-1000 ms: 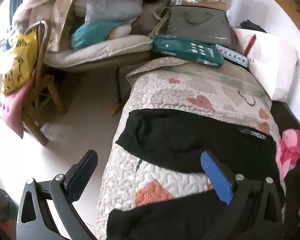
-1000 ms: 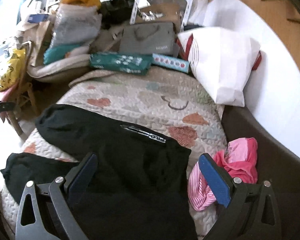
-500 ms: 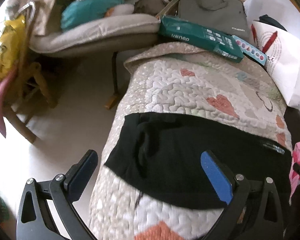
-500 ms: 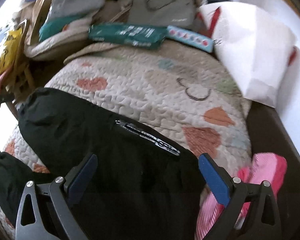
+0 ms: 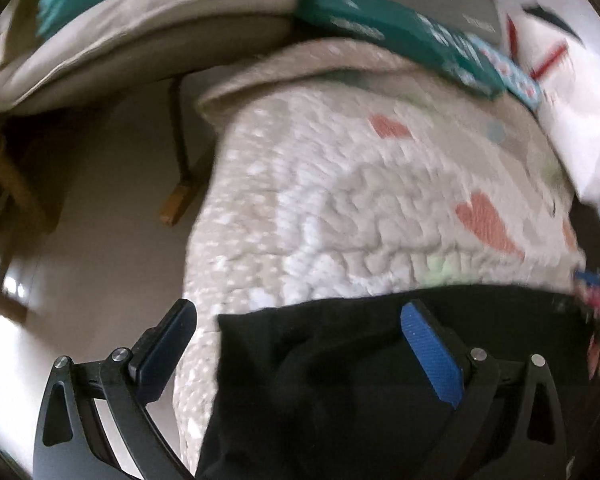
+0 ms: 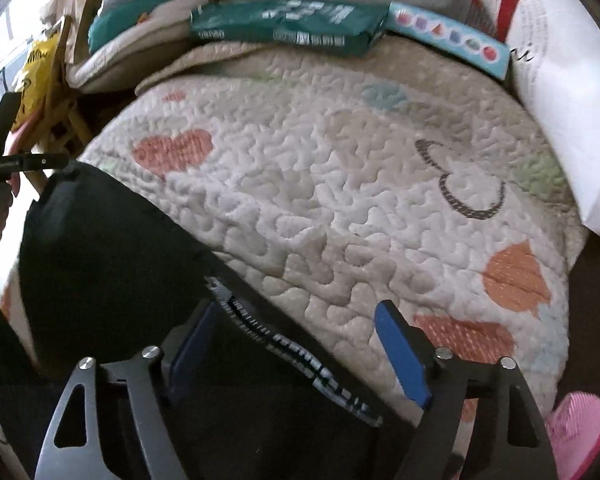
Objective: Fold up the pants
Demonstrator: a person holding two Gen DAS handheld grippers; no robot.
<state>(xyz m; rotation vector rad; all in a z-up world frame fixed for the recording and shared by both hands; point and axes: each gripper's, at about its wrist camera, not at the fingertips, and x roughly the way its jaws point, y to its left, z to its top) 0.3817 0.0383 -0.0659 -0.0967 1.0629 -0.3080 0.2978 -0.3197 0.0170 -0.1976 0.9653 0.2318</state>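
Observation:
Black pants (image 5: 360, 380) lie flat on a quilted bed cover (image 5: 340, 208) with heart patches. My left gripper (image 5: 300, 344) is open, low over the pants' far edge near the bed's left side. In the right wrist view the pants (image 6: 112, 264) show a white printed strip (image 6: 300, 356) along their far edge. My right gripper (image 6: 296, 348) is open and straddles that strip, close above the cloth. Neither gripper holds anything.
A green pack (image 6: 284, 24), a light blue box (image 6: 448, 40) and a white pillow (image 6: 560, 88) lie at the bed's far end. A pink striped garment (image 6: 580, 428) lies at right. A cushioned wooden chair (image 5: 140, 32) stands left over bare floor (image 5: 108, 240).
Both grippers have moved forward and down toward the far edge of the pants. The pants now fill the lower part of each view. The left view is motion blurred.

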